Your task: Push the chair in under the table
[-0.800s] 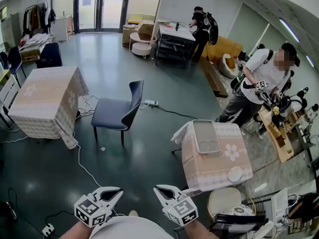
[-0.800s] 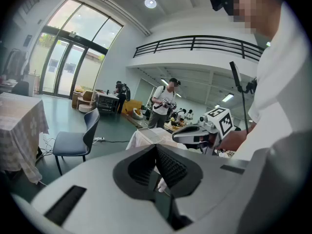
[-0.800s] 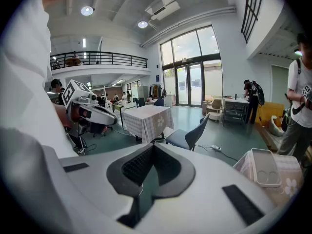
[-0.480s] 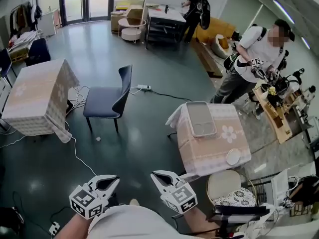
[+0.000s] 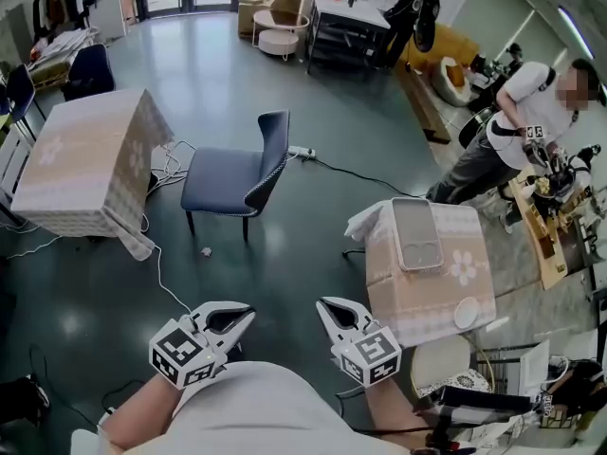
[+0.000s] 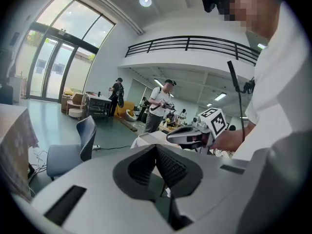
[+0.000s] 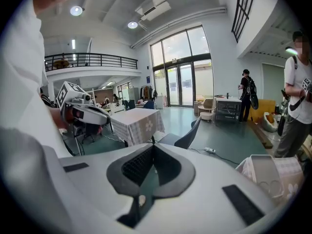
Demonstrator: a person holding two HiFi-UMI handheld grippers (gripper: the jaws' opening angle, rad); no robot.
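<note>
A dark blue chair stands on the green floor, its seat facing a table draped in a pale checked cloth to its left, with a gap between them. Both grippers hang low in front of my body, far from the chair. My left gripper is shut with nothing in it, and so is my right gripper. In the left gripper view the chair lies beyond the closed jaw tips. The right gripper view shows the chair and the table past its closed tips.
A second clothed table with a tray on it stands close at my right, a round stool beside it. Cables and a power strip lie on the floor near the chair. A person stands at the right.
The head view has swung, so the chair and both tables sit further right in it. Both grippers stay shut and appear slightly higher and further right.
</note>
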